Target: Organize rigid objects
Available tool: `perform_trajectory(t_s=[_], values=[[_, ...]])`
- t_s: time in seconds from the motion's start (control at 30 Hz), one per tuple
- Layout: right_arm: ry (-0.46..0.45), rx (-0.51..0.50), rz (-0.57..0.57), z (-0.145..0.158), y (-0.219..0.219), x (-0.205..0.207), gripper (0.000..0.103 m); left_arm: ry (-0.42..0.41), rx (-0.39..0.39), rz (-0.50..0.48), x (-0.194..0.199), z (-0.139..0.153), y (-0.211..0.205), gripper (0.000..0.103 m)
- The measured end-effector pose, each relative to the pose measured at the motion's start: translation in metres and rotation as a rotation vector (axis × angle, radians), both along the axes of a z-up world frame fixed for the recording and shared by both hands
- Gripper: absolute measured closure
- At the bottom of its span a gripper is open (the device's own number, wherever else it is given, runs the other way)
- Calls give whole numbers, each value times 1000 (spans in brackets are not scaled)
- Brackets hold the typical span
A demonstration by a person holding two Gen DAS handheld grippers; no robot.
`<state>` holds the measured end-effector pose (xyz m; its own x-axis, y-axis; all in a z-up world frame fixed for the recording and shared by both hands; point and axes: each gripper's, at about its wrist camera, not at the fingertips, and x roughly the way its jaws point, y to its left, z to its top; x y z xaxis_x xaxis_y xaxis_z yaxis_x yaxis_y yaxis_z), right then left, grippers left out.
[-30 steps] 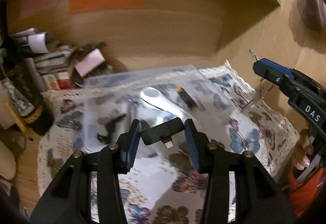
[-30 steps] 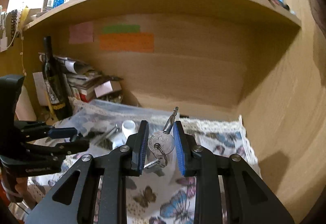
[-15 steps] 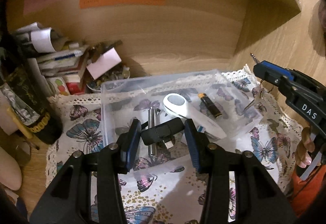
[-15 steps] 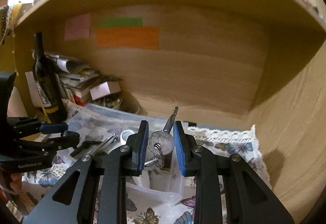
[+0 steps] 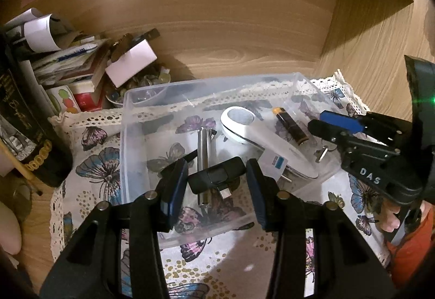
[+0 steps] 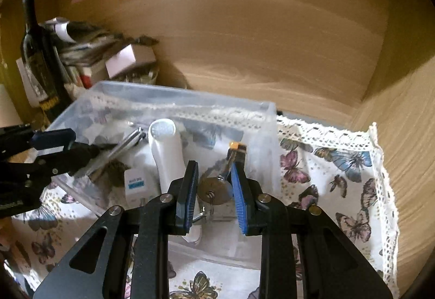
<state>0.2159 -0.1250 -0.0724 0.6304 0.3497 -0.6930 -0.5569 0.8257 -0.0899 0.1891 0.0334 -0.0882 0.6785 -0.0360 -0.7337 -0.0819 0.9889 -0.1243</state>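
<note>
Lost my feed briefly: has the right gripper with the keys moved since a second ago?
Yes. The right gripper, shut on the keys, has moved forward and down: earlier it was short of the clear bin; now it is over the bin's right end, beside the battery.

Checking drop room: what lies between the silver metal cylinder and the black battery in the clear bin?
The white oval-headed plastic device, seen in the left wrist view.

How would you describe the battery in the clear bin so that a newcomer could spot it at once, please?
Find the clear plastic bin on the butterfly cloth. Along its right side, beside the white handheld device, lies the battery. It is the only dark cylinder with an orange end.
</note>
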Motion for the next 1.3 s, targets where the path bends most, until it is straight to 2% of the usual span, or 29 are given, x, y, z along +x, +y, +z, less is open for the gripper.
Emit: perform_trajectory(t_s=[0.13,0.37,0.77,0.83,0.9,1.0,1.17,1.3], values=[[13,-12,6,0,1,-1,79,-6,-7,4,-1,3,1,59],[-16,36,-1,17,-8,-10,68,-38,-8,9,-11,17,2,55],[-207,161,32,80,-30,-76,37,-214,52,25,-60,72,-16,33],[-242,182,39,89,-33,-90,31,-257,67,40,-73,84,-20,23],[-275,201,48,97,-35,-104,21,-303,90,57,-87,95,-24,17],[-310,217,62,103,-36,-121,18,-359,118,76,-103,107,-30,5],[-331,244,60,108,-37,-141,7,-409,130,84,-123,120,-35,2],[-333,260,51,109,-39,-149,4,-426,128,84,-132,124,-38,1]])
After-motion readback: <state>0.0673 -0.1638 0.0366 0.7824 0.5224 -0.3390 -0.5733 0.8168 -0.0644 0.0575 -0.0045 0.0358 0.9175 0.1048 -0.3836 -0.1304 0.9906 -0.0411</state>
